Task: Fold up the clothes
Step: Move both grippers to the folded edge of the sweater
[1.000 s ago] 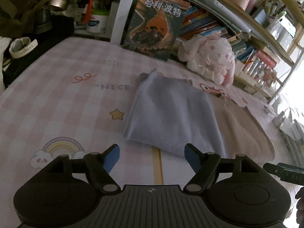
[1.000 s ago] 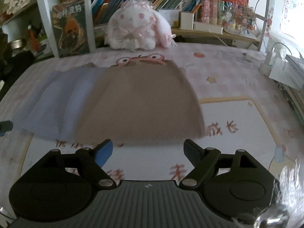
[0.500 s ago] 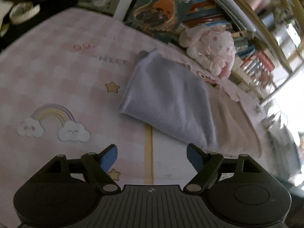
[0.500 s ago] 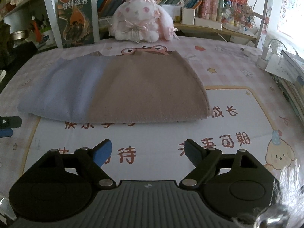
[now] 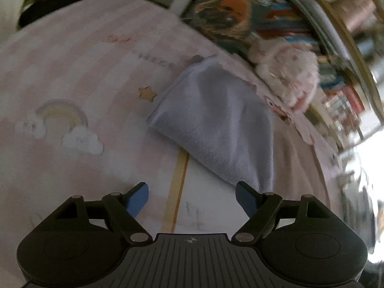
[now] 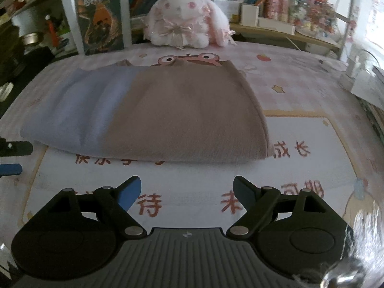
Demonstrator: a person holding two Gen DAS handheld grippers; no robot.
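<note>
The left gripper (image 5: 192, 198) is spread wide and holds nothing; its blurred view shows a rainbow print (image 5: 61, 117) at the left of the pink mat (image 5: 72, 67). The folded garment (image 6: 148, 112), lavender left and tan right, lies flat mid-mat. The right gripper (image 6: 186, 190), also spread and unloaded, sees the plush rabbit (image 6: 184, 27) sharply at the far edge.

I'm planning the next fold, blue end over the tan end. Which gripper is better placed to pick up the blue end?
Left, probably. The left gripper is open just short of the garment's blue end. The right gripper, also open, faces the tan end.
</note>
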